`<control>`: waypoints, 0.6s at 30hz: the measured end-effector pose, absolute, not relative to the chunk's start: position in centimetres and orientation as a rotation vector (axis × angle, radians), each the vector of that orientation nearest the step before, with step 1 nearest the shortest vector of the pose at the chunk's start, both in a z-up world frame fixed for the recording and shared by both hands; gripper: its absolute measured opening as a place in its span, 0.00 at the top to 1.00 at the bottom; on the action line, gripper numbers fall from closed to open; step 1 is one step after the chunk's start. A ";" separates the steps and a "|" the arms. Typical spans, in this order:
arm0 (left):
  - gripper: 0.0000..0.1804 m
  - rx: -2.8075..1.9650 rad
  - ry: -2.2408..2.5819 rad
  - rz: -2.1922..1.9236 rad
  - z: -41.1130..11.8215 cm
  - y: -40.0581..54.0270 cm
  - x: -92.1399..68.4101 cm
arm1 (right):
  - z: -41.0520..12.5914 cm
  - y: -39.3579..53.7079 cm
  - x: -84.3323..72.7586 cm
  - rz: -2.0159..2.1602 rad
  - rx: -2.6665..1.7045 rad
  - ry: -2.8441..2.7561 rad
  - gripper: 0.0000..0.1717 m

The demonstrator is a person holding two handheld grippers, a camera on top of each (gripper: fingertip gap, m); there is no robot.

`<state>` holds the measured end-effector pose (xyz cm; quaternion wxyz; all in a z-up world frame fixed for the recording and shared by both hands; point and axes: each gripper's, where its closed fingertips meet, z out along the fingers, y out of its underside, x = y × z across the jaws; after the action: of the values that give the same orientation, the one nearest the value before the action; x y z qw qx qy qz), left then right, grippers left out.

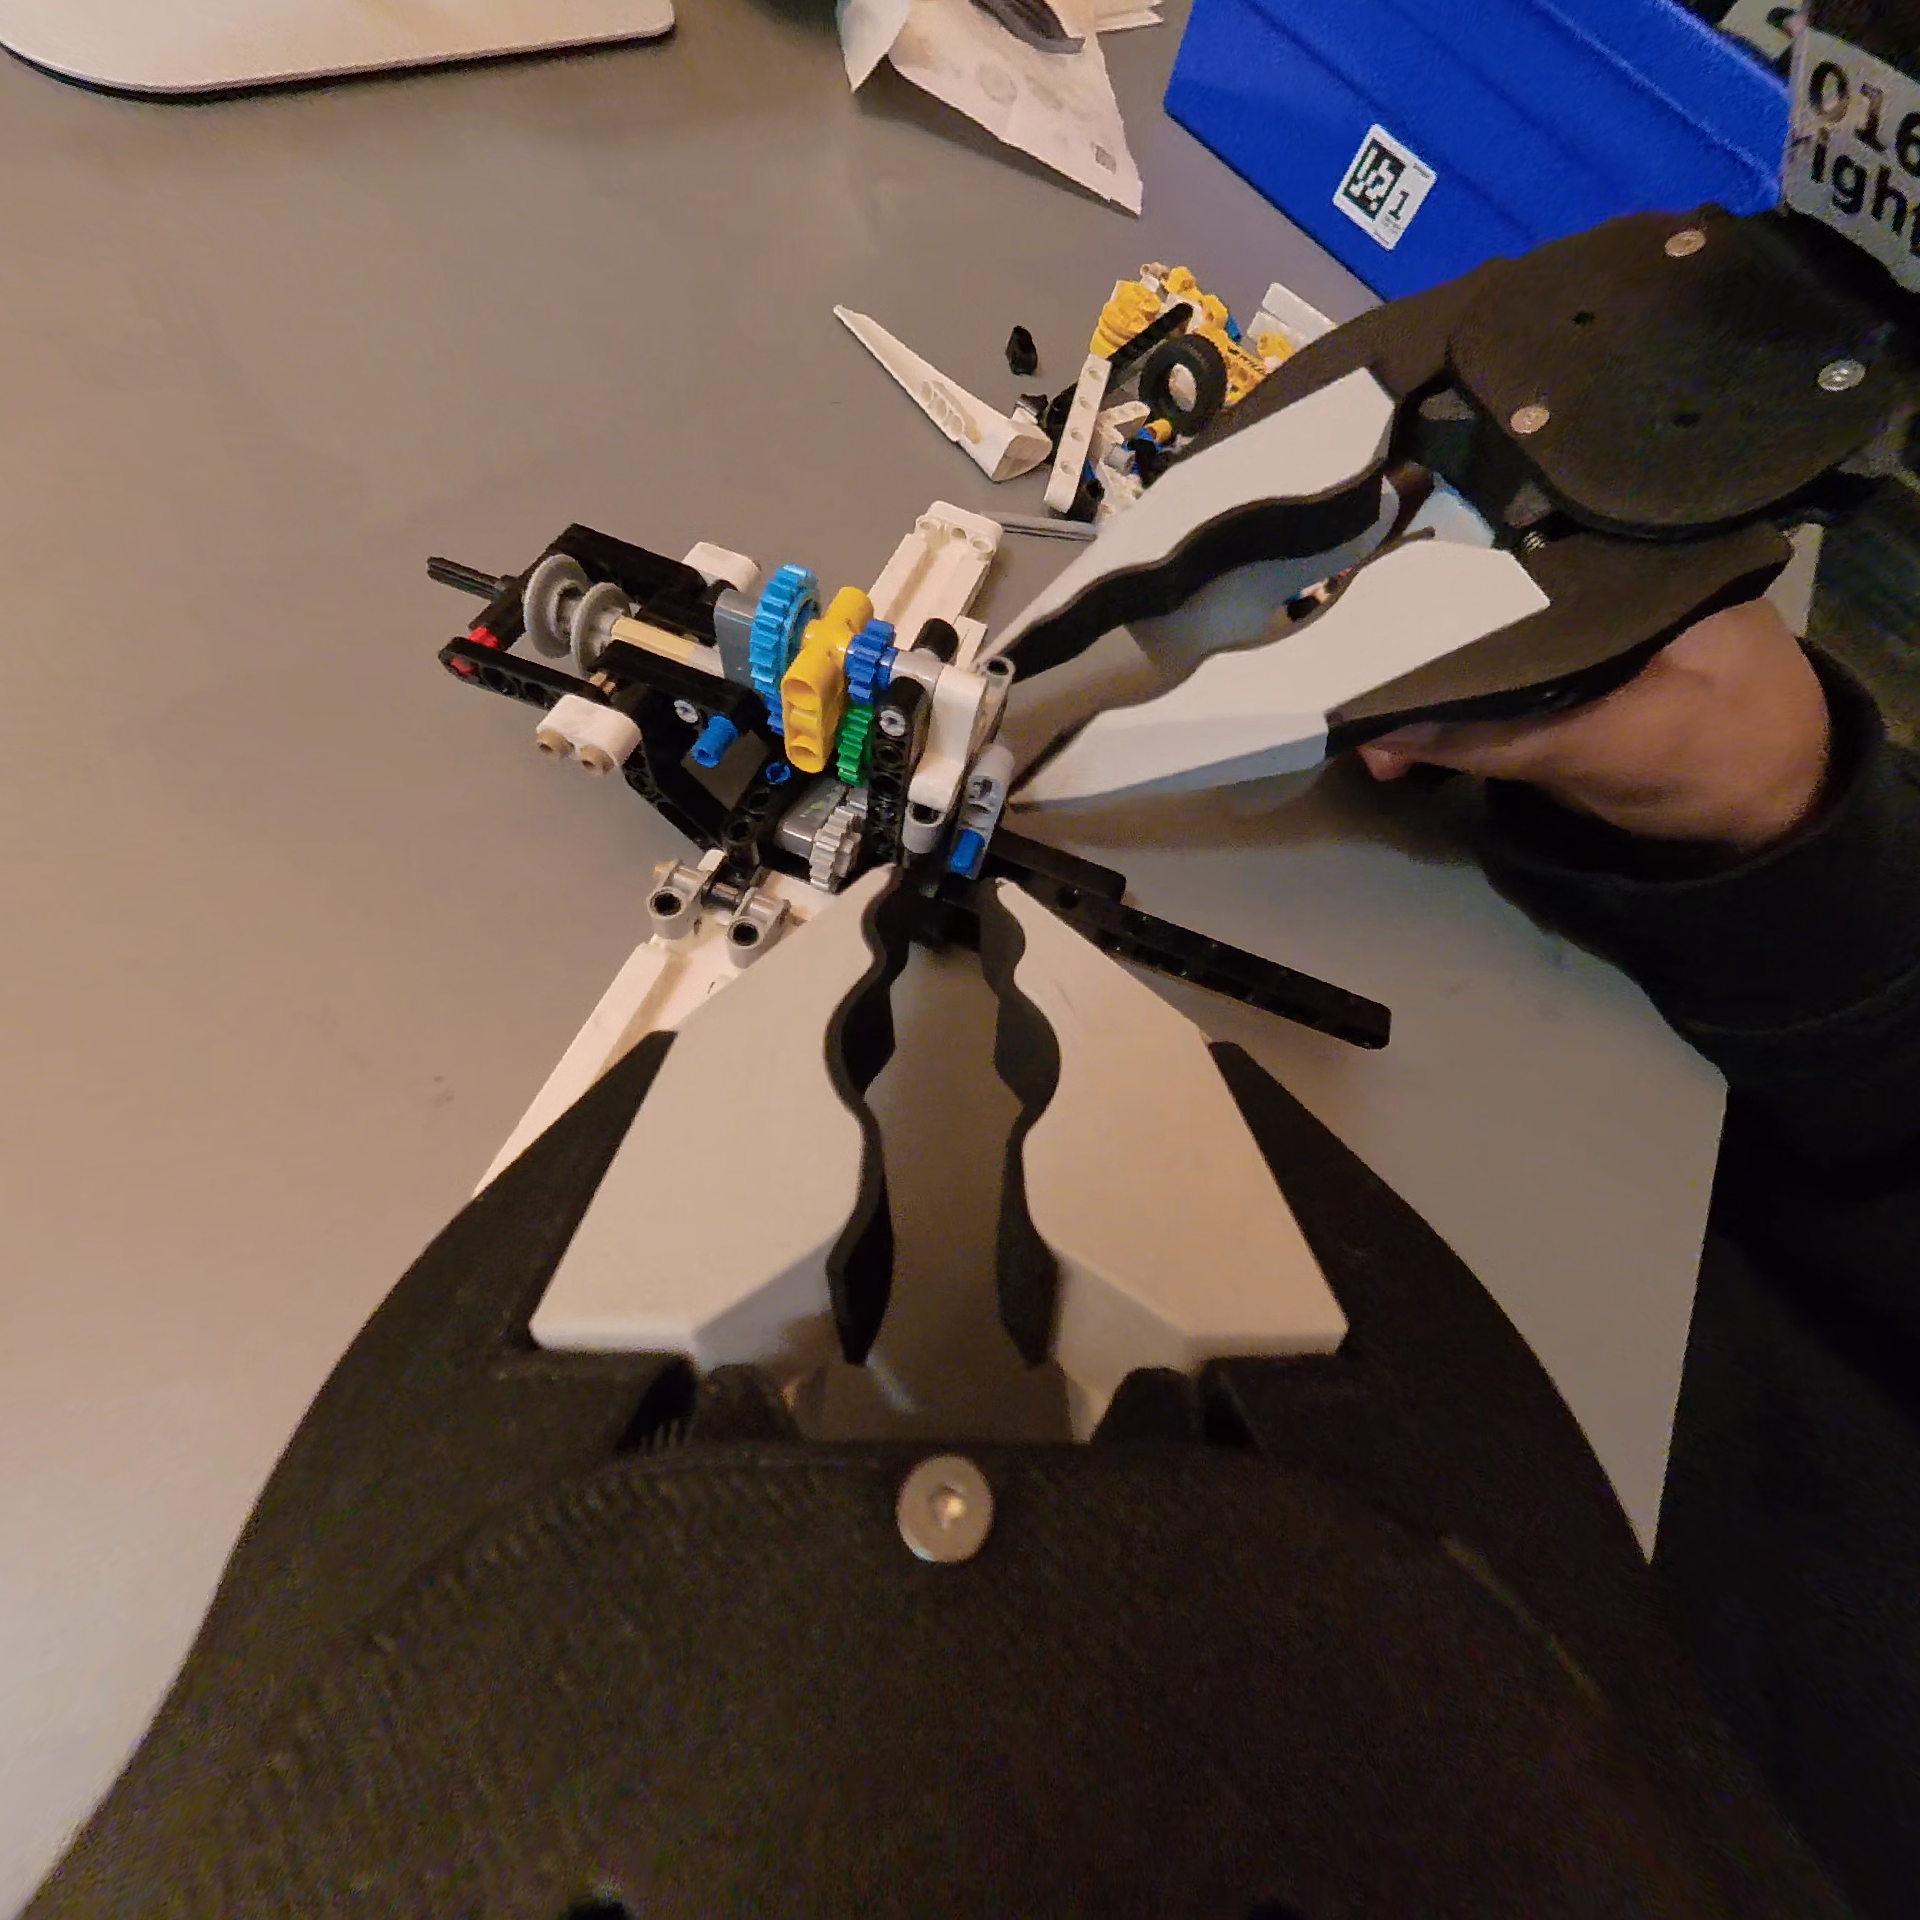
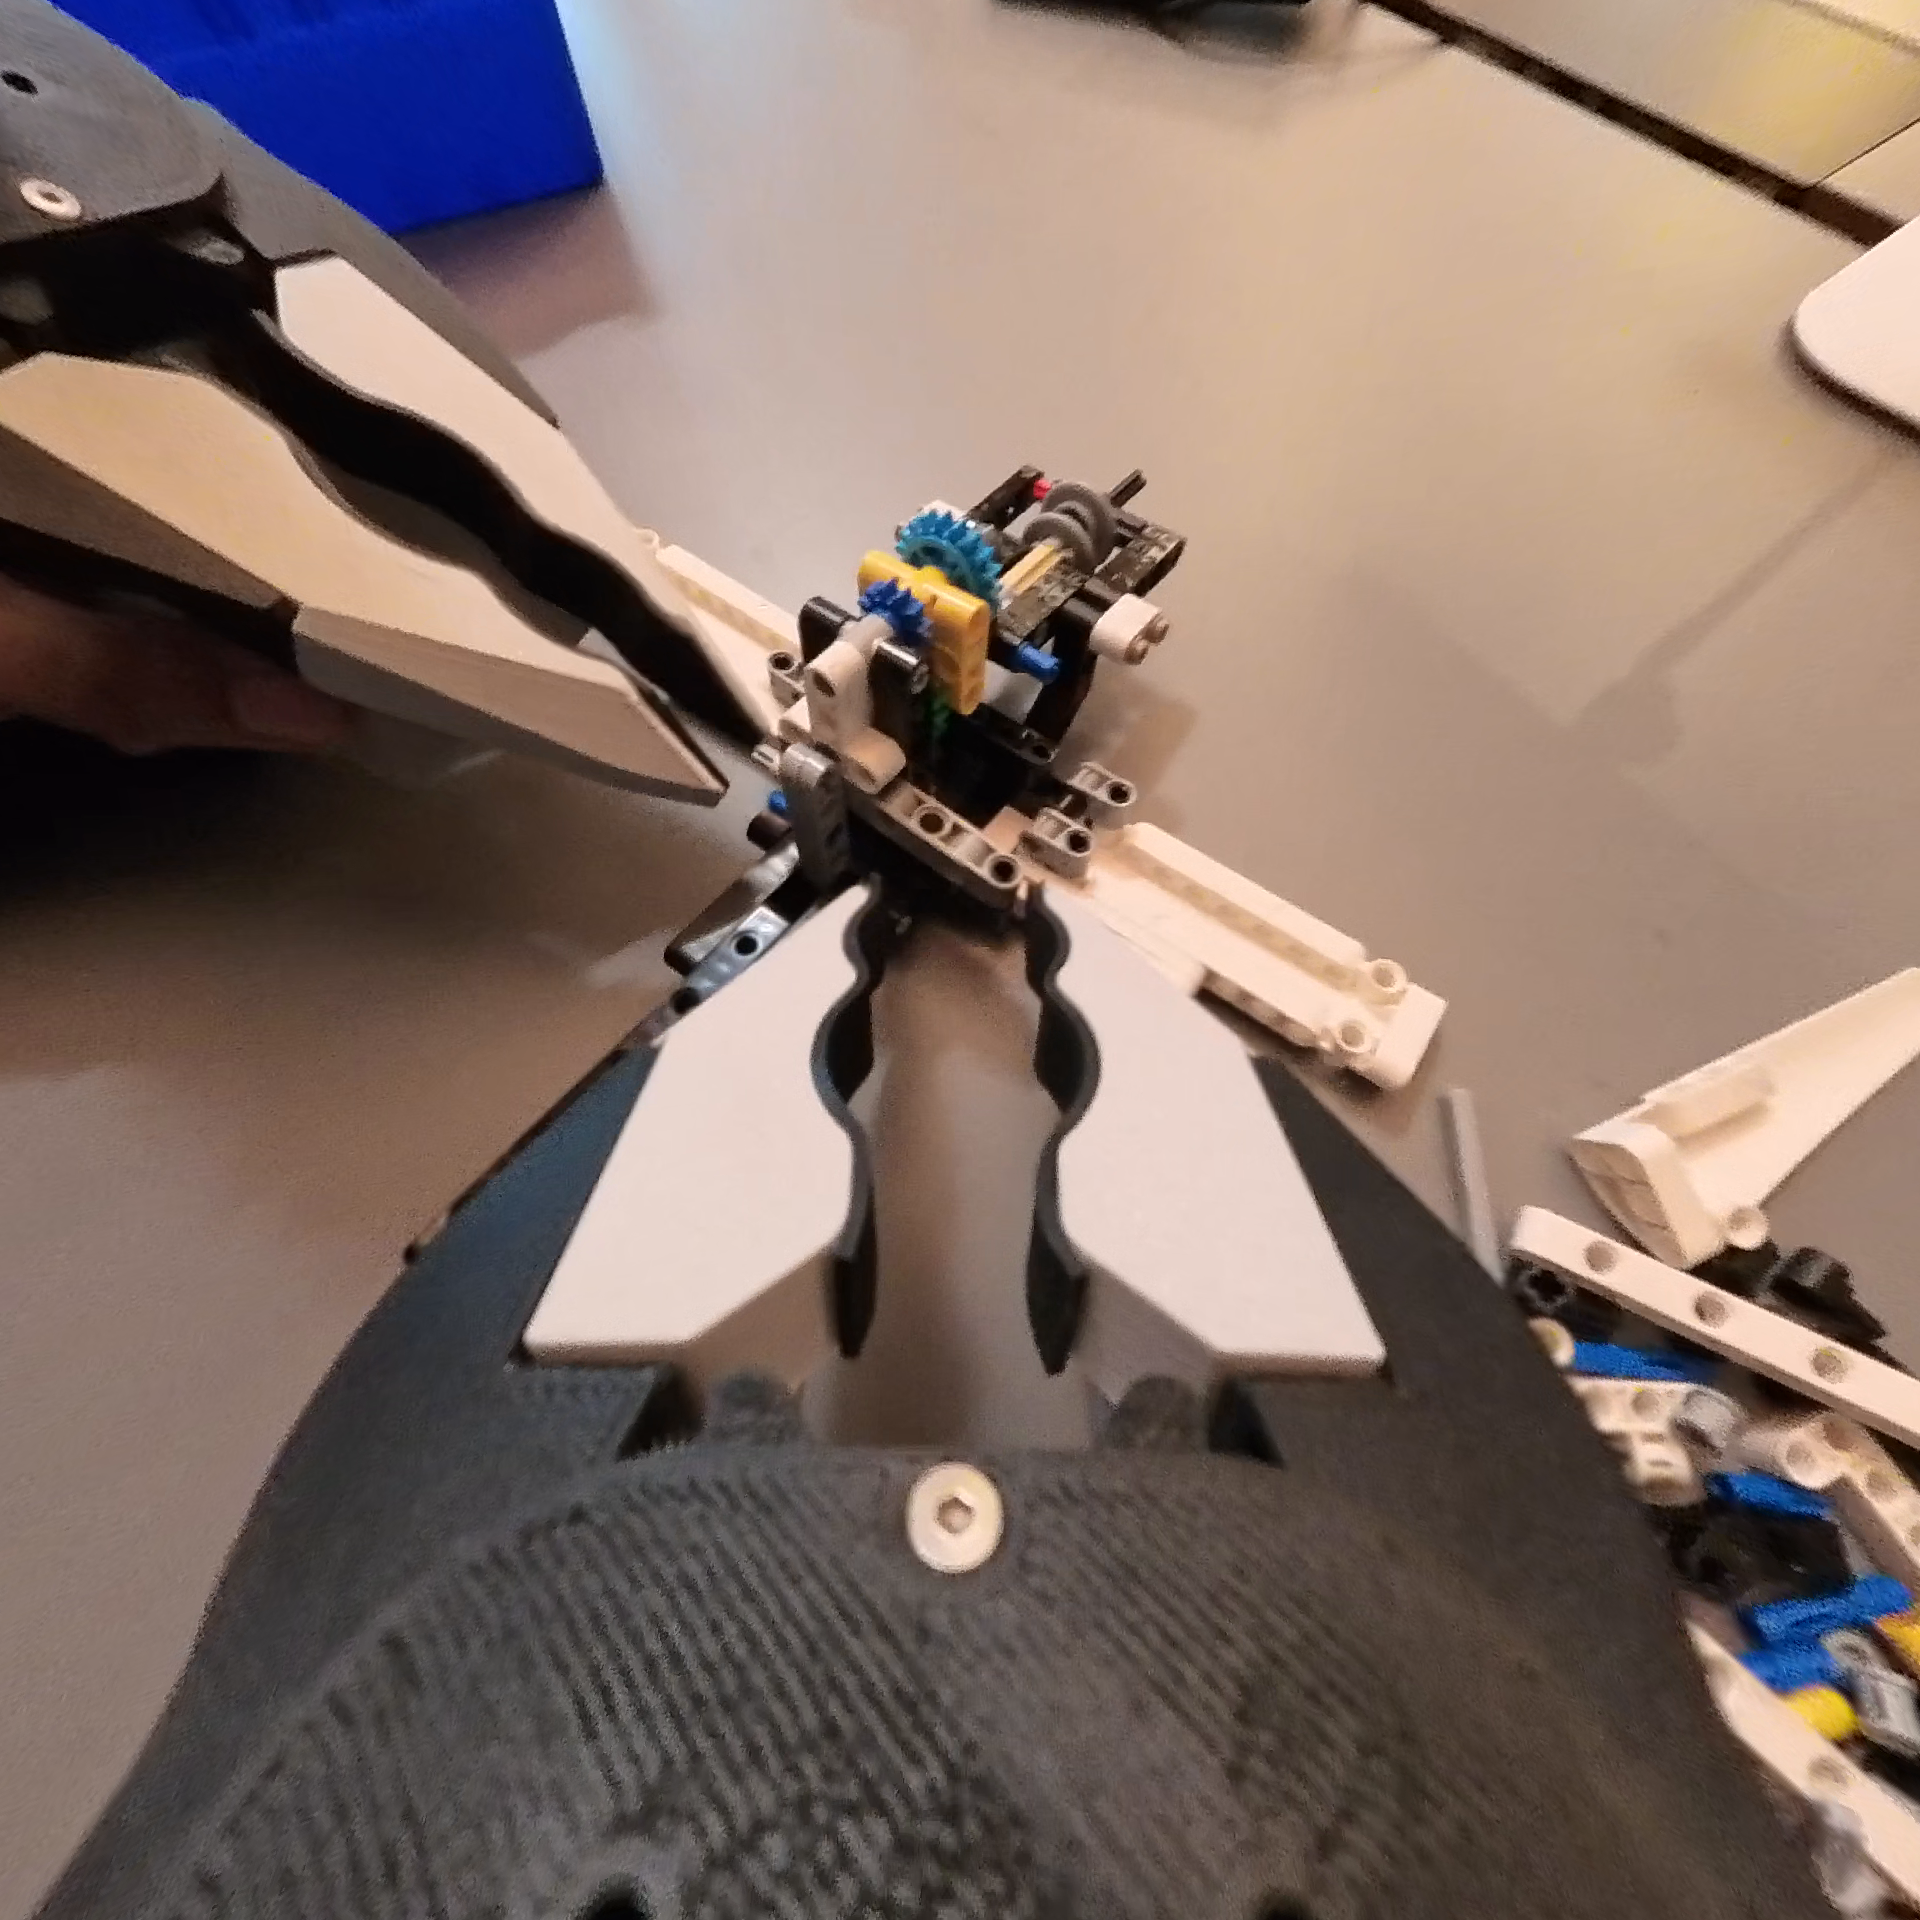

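model (image 1: 790,717): white wing beam lies flat along worktop (image 1: 260,623), gear stack upright | left tongs (image 1: 940,894) parted at black beam | right tongs (image 2: 951,899) parted at base, grip unclear

A smooth grey table (image 1: 312,416) fills both views, softly lit with dull reflections. A blue bin (image 1: 1507,114) stands at its far edge, and dark seams (image 2: 1662,114) cross the far corner.

A toy brick model (image 1: 790,717) mixes black beams, white panels, a yellow connector and blue, green and grey gears on a plain grey table (image 1: 260,436) — beside a bright blue bin (image 1: 1507,114) bearing a black-and-white square marker. Both grippers — left gripper (image 1: 940,894), right gripper (image 2: 940,894) — have pale grey fingers on black bodies.
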<state>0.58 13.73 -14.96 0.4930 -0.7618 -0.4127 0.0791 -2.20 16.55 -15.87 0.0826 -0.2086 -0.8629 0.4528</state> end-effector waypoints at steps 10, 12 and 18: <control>0.92 -1.842 -1.067 0.255 -15.2 13.0 0.0 | -15.3 15.3 -1.0 1.465 -0.579 -2.609 0.81; 0.92 -1.817 -1.075 0.266 -15.0 12.7 0.0 | -15.4 15.7 -1.5 1.432 -0.596 -2.583 0.80; 0.93 -1.792 -1.050 0.272 -14.4 12.7 0.1 | -13.5 15.9 -2.1 1.502 -0.573 -2.467 0.82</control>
<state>0.09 12.70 -14.44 0.4999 -0.7410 -0.4340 0.1124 -2.07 15.92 -13.49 0.0985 -0.1935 -0.8338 0.5076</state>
